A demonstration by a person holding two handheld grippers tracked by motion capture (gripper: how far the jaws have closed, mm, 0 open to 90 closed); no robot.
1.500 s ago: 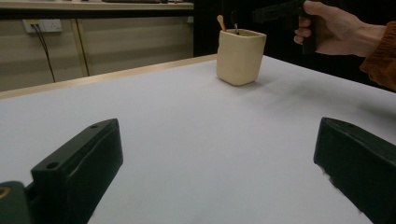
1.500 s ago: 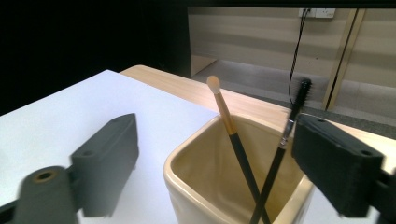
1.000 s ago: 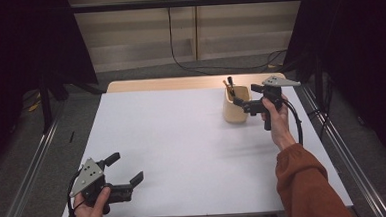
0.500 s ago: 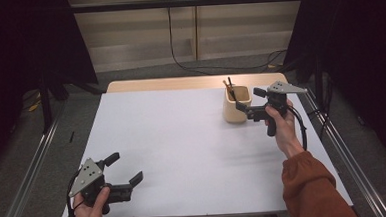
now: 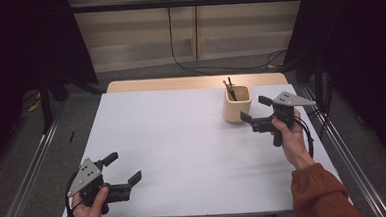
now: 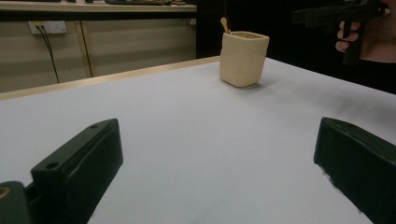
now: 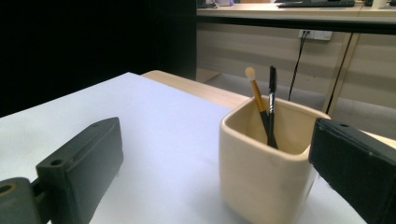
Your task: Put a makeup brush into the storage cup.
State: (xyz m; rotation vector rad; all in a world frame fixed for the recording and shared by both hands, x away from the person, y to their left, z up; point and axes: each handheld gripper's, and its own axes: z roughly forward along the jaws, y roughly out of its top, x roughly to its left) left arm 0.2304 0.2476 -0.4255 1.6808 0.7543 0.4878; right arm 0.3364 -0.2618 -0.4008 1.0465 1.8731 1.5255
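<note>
At right of centre in the high view, our right gripper [image 5: 251,110] hovers wide open and empty just beside the cream cup [image 5: 237,104]. Lower left, our left gripper [image 5: 122,168] gapes empty too.

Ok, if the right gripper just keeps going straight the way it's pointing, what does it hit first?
Most likely the cream cup. In the right gripper view it stands just ahead of the open right gripper, overlapping the right jaw. Depth is unclear, so it may only clip the cup's near corner.

Cream cup [image 5: 237,105] showing plain; brushes [image 7: 264,105] showing orange and black; bench [image 5: 183,154] showing white; sleeve [image 5: 320,194] showing rust.
</note>
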